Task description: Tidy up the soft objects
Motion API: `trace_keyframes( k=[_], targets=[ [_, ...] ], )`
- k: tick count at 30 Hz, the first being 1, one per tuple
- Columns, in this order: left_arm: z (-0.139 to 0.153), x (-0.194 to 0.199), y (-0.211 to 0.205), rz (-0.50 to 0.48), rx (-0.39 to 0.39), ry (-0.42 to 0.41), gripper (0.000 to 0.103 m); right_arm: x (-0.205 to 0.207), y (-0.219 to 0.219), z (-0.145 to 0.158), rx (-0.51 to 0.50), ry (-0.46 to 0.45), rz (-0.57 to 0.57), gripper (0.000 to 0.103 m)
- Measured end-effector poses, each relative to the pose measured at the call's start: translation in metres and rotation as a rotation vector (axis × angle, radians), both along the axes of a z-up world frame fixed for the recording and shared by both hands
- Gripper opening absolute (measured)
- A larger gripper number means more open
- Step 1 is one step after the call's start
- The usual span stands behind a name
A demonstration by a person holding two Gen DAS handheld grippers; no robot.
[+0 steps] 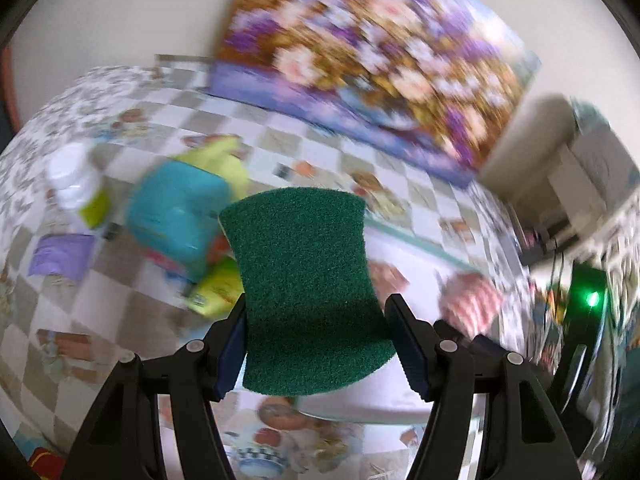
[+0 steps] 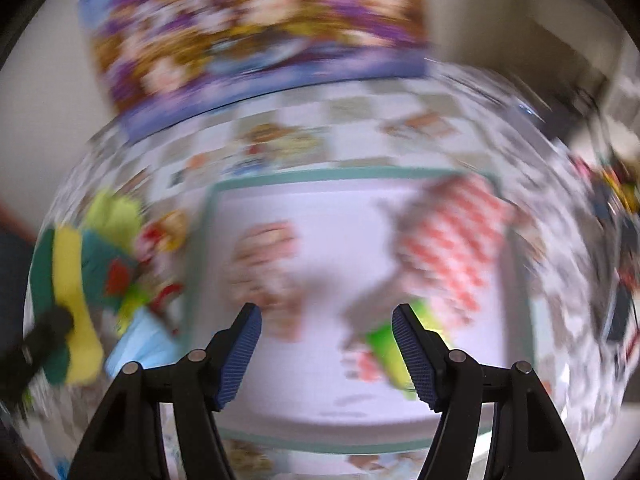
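You are holding the left gripper (image 1: 316, 344) with its jaws clamped on a green sponge (image 1: 306, 284); the pads are pressing on the sponge's two long edges near its lower end. The sponge is standing with its long axis running straight away from you along the fingers, its green scouring face turned toward the camera and its far end pointing toward the back edge of the table (image 1: 120, 292). In the right wrist view the same sponge (image 2: 66, 304) is showing its yellow side at the far left, with the green layer beside it.

Your right gripper (image 2: 326, 346) is hanging with its fingers spread apart and nothing between them, above a white tray (image 2: 332, 450) with a pale green rim. On the tray a red and white checked cloth (image 2: 452, 248) is lying toward the right edge, a bright green piece (image 2: 386, 344) is lying just beside the right finger, and a pinkish item (image 2: 264, 260) is sitting nearer the middle; blur is hiding what it is.

Left of the tray, on the checked tablecloth, a teal packet (image 1: 176, 208), a yellow-green cloth (image 1: 224, 160), a white bottle (image 1: 76, 184) and a purple pouch (image 1: 60, 258) are lying close together. A flowered picture (image 1: 372, 64) is leaning at the table's back edge.
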State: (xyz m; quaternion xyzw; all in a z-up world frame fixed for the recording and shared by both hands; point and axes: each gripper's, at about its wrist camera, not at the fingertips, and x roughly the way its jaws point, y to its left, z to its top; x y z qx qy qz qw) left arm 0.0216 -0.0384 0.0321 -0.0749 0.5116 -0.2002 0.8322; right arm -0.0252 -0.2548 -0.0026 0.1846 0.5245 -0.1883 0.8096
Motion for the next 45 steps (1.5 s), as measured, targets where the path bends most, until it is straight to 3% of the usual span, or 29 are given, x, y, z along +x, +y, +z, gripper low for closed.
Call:
trace_keyframes(
  k=[6, 14, 18, 23, 28, 33, 38, 45],
  targets=[
    [-0.022, -0.018, -0.059, -0.181, 0.069, 0.052, 0.068, -0.029, -0.048, 0.004, 0.015, -0.014, -0.167, 0.072],
    [-0.055, -0.032, -0.105, -0.313, 0.15, 0.123, 0.069, -0.034, -0.054, 0.0, 0.02, 0.001, -0.164, 0.072],
    [-0.056, -0.032, -0.105, -0.315, 0.167, 0.124, 0.073, -0.033, -0.053, -0.001, 0.017, 0.001, -0.158, 0.072],
    [-0.048, -0.025, -0.097, -0.285, 0.128, 0.108, 0.084, -0.033, -0.052, 0.0, 0.012, 0.0, -0.159, 0.072],
    [-0.033, -0.009, -0.068, -0.156, 0.104, 0.064, 0.088, -0.031, -0.048, 0.003, 0.009, -0.013, -0.138, 0.072],
    [-0.016, 0.011, -0.013, 0.08, 0.219, -0.013, 0.089, -0.026, -0.038, 0.002, 0.007, -0.007, -0.099, 0.072],
    [-0.013, 0.029, 0.055, 0.276, 0.226, 0.009, 0.089, -0.02, -0.02, 0.006, 0.019, -0.026, -0.053, 0.072],
    [-0.009, 0.04, 0.113, 0.374, 0.223, 0.007, 0.089, 0.002, 0.038, 0.013, 0.084, -0.076, 0.086, 0.072]
  ],
)
